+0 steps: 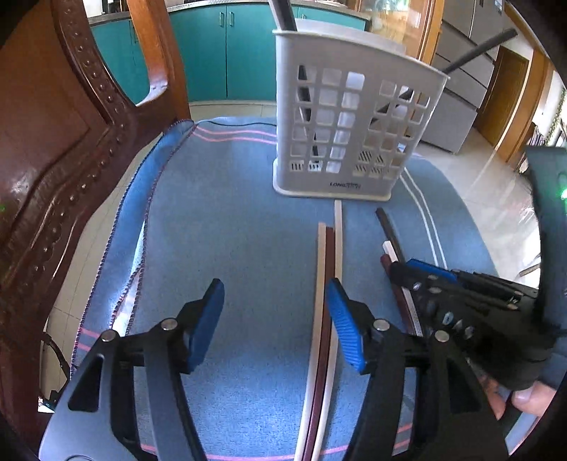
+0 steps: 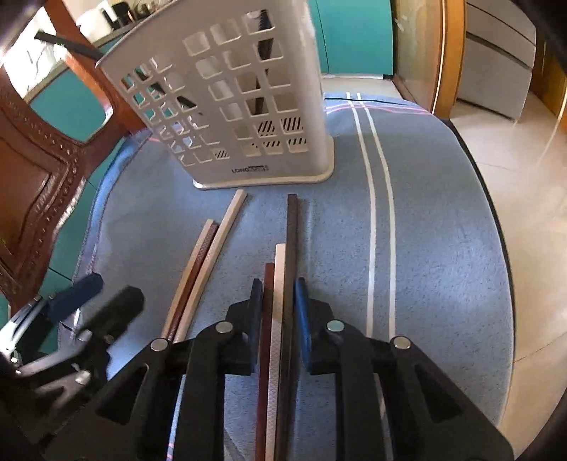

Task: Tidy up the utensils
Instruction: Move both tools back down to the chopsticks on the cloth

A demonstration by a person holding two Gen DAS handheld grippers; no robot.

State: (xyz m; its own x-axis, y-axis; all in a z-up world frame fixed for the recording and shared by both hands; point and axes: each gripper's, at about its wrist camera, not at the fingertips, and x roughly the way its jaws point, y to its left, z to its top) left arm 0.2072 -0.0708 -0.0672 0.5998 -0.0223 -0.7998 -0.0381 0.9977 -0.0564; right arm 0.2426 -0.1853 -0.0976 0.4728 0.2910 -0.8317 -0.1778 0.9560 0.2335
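Note:
A white slotted utensil holder (image 1: 347, 117) stands on a blue cloth, with dark chopsticks (image 1: 283, 14) sticking out of it; it also shows in the right wrist view (image 2: 241, 99). My left gripper (image 1: 274, 319) is open and empty, with a bundle of white and dark red chopsticks (image 1: 324, 319) lying just inside its right finger. My right gripper (image 2: 278, 312) is closed around three chopsticks (image 2: 281, 283), red, white and dark brown, that lie on the cloth. The other bundle (image 2: 202, 269) lies to its left.
A carved wooden chair (image 1: 53, 149) stands at the left by the table. The blue cloth (image 2: 425, 248) covers the table, whose edge drops to a tiled floor (image 2: 524, 198) on the right. Teal cabinets (image 1: 212, 53) stand behind.

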